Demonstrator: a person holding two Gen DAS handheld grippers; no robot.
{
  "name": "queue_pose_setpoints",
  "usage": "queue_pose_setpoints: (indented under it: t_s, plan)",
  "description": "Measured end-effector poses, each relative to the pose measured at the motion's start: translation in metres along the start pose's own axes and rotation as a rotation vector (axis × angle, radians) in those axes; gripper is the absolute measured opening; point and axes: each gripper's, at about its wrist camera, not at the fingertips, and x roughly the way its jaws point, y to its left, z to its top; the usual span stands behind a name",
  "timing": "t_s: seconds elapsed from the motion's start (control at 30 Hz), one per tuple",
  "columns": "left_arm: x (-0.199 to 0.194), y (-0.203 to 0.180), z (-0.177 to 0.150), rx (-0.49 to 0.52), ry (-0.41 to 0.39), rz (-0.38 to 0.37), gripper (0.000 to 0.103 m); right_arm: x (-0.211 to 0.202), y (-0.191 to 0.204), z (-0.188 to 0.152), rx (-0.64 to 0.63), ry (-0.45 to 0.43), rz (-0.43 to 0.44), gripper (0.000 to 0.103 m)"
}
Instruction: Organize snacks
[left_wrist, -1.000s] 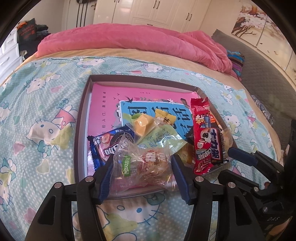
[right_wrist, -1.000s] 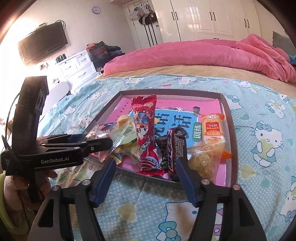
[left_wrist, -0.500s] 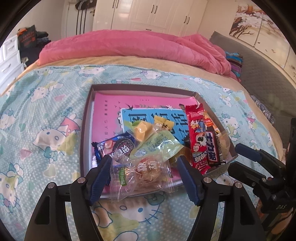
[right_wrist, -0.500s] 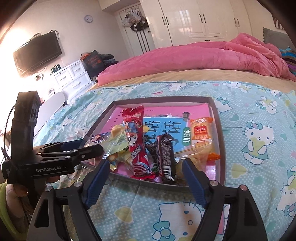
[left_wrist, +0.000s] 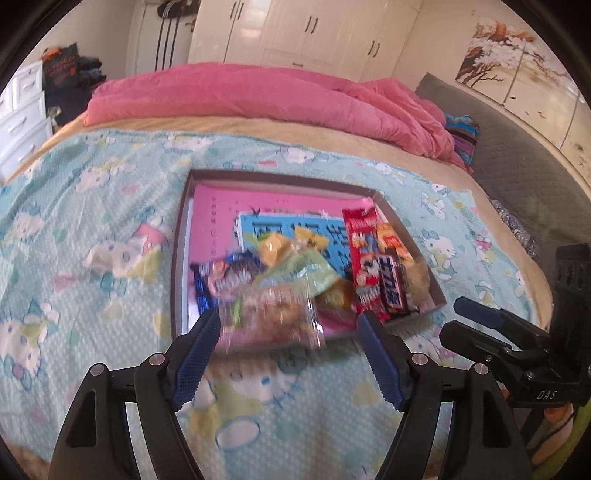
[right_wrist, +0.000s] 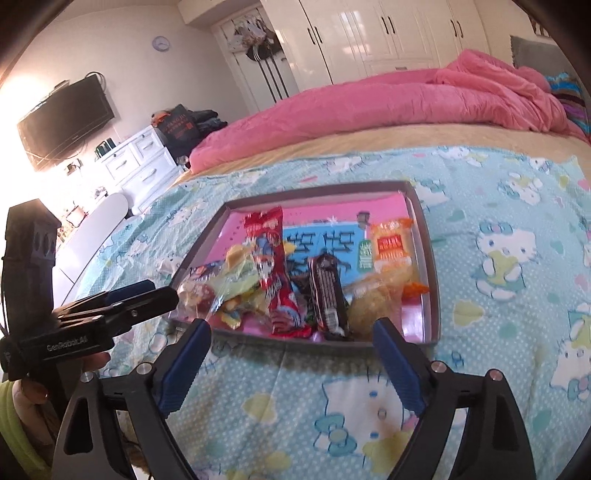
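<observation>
Snacks sit piled in one grey tray (left_wrist: 178, 266) on the bedsheet (left_wrist: 92, 229).

Left wrist view: left gripper (left_wrist: 289, 334) spread wide, holding nothing, hovering just short of the tray's near edge. One clear bag of biscuits (left_wrist: 275, 314) lies blurred at the tray's near rim, between the finger lines but untouched. Behind it: one blue cookie pack (left_wrist: 221, 275), one green packet (left_wrist: 303, 267), one red wrapper (left_wrist: 364, 258). Right gripper (left_wrist: 476, 314) is visible at the far right.

Right wrist view: right gripper (right_wrist: 291, 341) wide open, empty, short of the tray (right_wrist: 430, 258). One red wrapper (right_wrist: 273, 258), one dark bar (right_wrist: 328, 291), one orange packet (right_wrist: 391, 242). Left gripper (right_wrist: 147, 291) is beside the tray's left corner.
</observation>
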Motion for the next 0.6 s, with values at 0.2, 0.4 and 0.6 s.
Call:
queue_pose_setpoints:
  t_s: [0.2,0.4,0.6]
  plan:
    - [-0.005,-0.003,-0.023,-0.047,0.095,0.007,0.078,-0.012,-0.002,-0.02,0.053,0.057,-0.008,0.09]
    - [-0.018,-0.011,-0.041,-0.053,0.114,0.035,0.078,-0.035,0.01,-0.032,0.023,0.036,-0.059,0.098]
    - [-0.03,-0.022,-0.048,-0.023,0.086,0.055,0.078,-0.045,0.02,-0.042,0.011,0.033,-0.104,0.099]
